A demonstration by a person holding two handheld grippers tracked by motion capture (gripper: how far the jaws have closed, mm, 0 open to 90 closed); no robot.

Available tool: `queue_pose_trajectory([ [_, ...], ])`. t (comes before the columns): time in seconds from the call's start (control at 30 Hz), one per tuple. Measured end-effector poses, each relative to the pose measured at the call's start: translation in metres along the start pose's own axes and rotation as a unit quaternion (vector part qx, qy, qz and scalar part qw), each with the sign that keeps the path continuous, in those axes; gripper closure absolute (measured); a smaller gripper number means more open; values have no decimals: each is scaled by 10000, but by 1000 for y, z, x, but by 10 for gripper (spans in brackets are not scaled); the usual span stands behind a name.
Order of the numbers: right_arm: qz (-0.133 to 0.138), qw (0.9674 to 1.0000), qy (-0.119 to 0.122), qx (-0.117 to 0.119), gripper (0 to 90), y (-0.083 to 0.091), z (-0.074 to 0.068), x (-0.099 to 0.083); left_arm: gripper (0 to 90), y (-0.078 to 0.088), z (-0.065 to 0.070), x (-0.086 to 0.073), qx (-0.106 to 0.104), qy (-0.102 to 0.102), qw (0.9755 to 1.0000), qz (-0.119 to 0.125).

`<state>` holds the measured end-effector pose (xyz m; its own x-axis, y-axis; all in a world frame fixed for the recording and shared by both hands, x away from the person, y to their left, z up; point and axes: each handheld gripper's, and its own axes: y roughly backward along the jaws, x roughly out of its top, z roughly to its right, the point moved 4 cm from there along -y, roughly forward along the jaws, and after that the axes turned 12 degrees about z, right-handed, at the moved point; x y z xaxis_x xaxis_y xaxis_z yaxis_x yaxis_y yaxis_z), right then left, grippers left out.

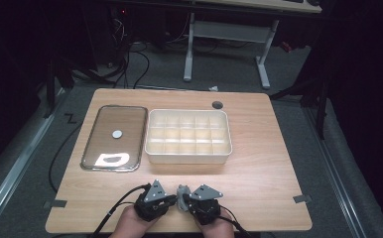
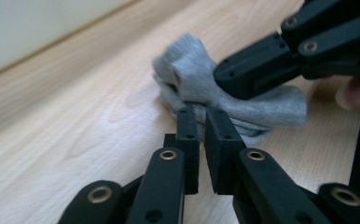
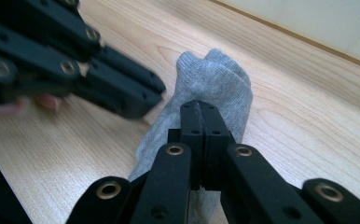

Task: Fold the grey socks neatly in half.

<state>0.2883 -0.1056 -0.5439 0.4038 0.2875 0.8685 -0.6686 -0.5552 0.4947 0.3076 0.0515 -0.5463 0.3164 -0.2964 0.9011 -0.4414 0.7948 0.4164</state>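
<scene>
A small grey sock lies bunched on the wooden table near its front edge, between the two hand-held grippers. My right gripper is shut on the sock, whose fabric spreads out under and beyond its jaws. My left gripper stands open by a narrow slit, its tips right at the sock's near edge. In the high view the left gripper and right gripper point toward each other. The right gripper's jaws clamp the fabric from the upper right of the left gripper view.
A white box with several compartments sits mid-table, beyond the grippers. Left of it lies a clear lid with a metal rim and a white knob. Tape marks sit near the table's front corners.
</scene>
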Motion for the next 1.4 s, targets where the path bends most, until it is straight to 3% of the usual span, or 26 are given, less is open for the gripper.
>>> queue_pose_trajectory([
  [0.17,36,10000,-1,7,900,-1,0,-1,852,10,-6,6,99,61,9994,333],
  [0.2,61,10000,19,10,900,-1,-1,-2,900,13,-8,10,118,55,9988,476],
  [0.27,94,9999,33,21,900,-1,-1,-2,900,13,-9,13,115,106,9985,531],
  [0.37,99,9999,49,46,900,-2,-2,-2,900,10,-2,29,20,169,9968,781],
  [0.43,118,9999,49,58,900,-2,-2,-2,900,7,0,33,-11,150,9967,793],
  [0.57,220,9997,48,98,900,-2,-2,-4,893,-9,9,43,-92,110,9973,717],
  [0.73,252,9995,102,162,900,-2,-1,-5,892,-22,7,45,-174,320,9975,604],
  [0.9,334,9990,137,246,900,-1,0,-6,900,-32,-4,26,176,381,9989,202],
  [0.93,354,9989,155,271,900,1,2,-7,900,-34,-7,17,238,394,9987,199],
  [1.0,402,9987,142,262,895,2,2,-8,900,-34,-8,16,243,410,9986,244],
  [1.1,492,9984,104,246,888,9,3,-6,900,-33,-6,13,358,273,9986,265],
  [1.13,570,9976,87,390,895,18,-2,-3,900,-33,-8,10,388,278,9985,272],
  [1.17,570,9976,87,390,895,18,-2,-3,900,-33,-8,10,388,278,9985,272],
  [1.2,511,9970,136,572,898,22,-8,-4,900,-39,-9,4,391,336,9984,-212],
  [1.23,511,9970,136,572,898,22,-8,-4,900,-39,-9,4,391,336,9984,-212],
  [1.3,252,9978,270,553,900,18,-14,-12,900,-41,-3,5,444,29,9988,-208],
  [1.33,324,9979,185,532,900,17,-14,-16,900,-41,-2,5,502,-78,9985,-194],
  [1.37,324,9979,185,532,900,17,-14,-16,899,-41,-2,5,502,-78,9985,-194],
  [1.4,314,9980,214,500,900,17,-14,-15,892,-39,-4,5,472,66,9988,-110],
])
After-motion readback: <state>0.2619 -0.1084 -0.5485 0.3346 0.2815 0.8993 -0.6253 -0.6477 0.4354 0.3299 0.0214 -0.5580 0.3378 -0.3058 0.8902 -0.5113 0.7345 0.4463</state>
